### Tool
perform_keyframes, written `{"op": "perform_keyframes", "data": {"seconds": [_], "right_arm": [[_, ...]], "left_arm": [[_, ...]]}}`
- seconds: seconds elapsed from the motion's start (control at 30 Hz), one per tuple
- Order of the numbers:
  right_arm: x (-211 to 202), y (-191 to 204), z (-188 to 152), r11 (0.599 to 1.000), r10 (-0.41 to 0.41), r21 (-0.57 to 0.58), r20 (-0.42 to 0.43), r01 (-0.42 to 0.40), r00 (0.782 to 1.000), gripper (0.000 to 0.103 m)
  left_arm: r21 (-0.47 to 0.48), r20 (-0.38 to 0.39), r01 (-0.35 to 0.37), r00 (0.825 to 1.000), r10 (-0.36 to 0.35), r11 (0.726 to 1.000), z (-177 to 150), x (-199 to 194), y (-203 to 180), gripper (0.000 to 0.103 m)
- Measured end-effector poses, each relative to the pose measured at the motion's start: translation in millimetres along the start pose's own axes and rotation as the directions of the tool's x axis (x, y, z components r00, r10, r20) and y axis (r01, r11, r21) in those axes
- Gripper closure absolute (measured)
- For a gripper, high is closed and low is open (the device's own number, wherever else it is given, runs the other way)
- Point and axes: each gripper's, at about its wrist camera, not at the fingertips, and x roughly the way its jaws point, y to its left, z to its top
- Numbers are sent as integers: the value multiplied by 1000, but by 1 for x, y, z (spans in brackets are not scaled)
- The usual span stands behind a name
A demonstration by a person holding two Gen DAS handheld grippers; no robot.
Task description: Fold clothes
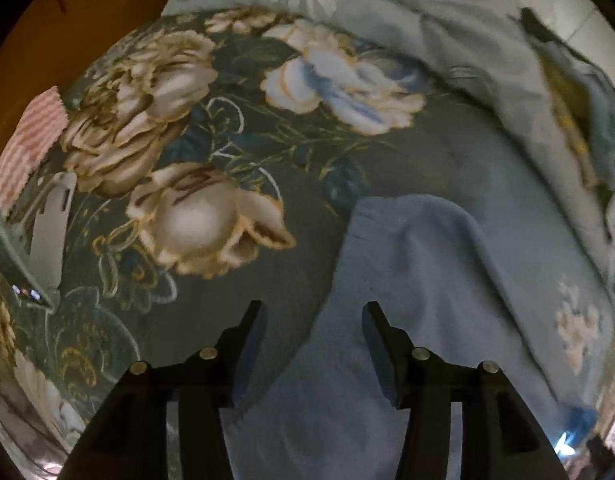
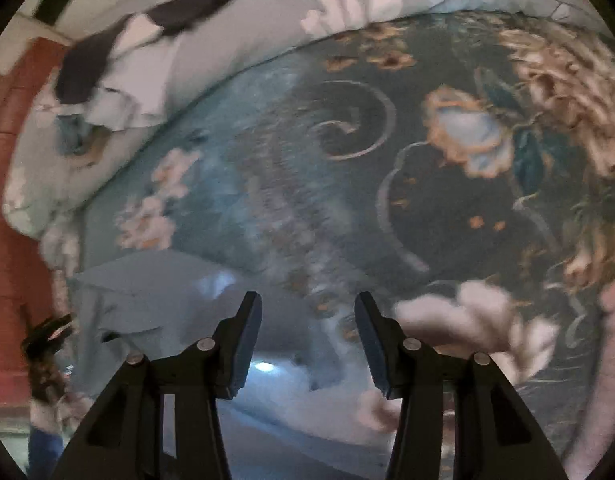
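A light blue garment [image 1: 411, 280] lies rumpled on a dark floral bedspread [image 1: 211, 128]. In the left wrist view my left gripper [image 1: 313, 320] hovers over the garment's near left edge, open, with nothing pinched between the fingers. In the right wrist view the same blue garment [image 2: 147, 300] lies at the lower left and runs under the fingers. My right gripper [image 2: 307, 308] is open above the cloth and the bedspread [image 2: 447, 200]. This view is motion-blurred.
A pale green quilt or pillow [image 1: 407, 12] is heaped along the far side. A black-and-white cloth [image 2: 127, 52] lies on the pillow. A pink striped item [image 1: 31, 140] and a white object [image 1: 51, 232] sit at the left. An arm [image 2: 611, 360] shows at the right edge.
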Motion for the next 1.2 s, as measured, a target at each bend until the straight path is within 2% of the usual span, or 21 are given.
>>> {"op": "perform_keyframes", "data": {"seconds": [0.1,0.17,0.27,0.37,0.57,0.6,0.7,0.73,0.77,0.83,0.93,1.1,1.17,1.2], "right_arm": [[-7,3,-16,995,94,-36,6,-94,996,53],[-6,5,-24,987,134,-89,-38,-137,990,51],[1,5,-30,980,98,-165,-70,-109,993,51],[10,1,-30,978,102,-176,-72,-113,992,51],[32,2,-31,975,102,-186,-94,-118,990,51],[34,5,-33,973,102,-196,-102,-121,990,54],[31,5,-33,982,95,-155,-90,-108,991,90],[30,3,-33,982,124,-130,-87,-134,988,95],[30,2,-33,981,153,-104,-84,-161,985,96],[24,3,-29,978,189,-78,-56,-193,980,99],[1,0,-6,974,222,-53,45,-219,974,100],[-31,-11,51,985,170,-46,193,-164,966,100],[-36,-20,72,993,121,-23,234,-118,965,101],[-34,-26,80,993,112,-2,226,-115,968,100]], "left_arm": [[11,-4,8,1000,-8,1000,9,11,-6,49],[26,-11,6,1000,-6,1000,14,19,-11,49],[0,-32,41,999,-41,999,18,29,-15,48],[-30,-25,51,998,-51,998,19,31,-17,44],[-42,-20,61,998,-62,997,19,27,-19,43],[-38,-19,63,998,-64,997,19,26,-19,43],[-27,-17,72,997,-73,997,19,23,-21,43],[-23,-17,76,997,-76,997,19,23,-22,43],[-19,-16,80,997,-80,997,19,22,-23,43],[-11,-15,87,996,-87,996,19,21,-25,43],[1,-13,97,995,-97,995,19,19,-29,43],[15,4,110,994,-110,994,21,15,-32,43],[23,23,108,994,-109,994,21,13,-32,44],[27,26,104,994,-105,994,21,12,-32,44]]}}
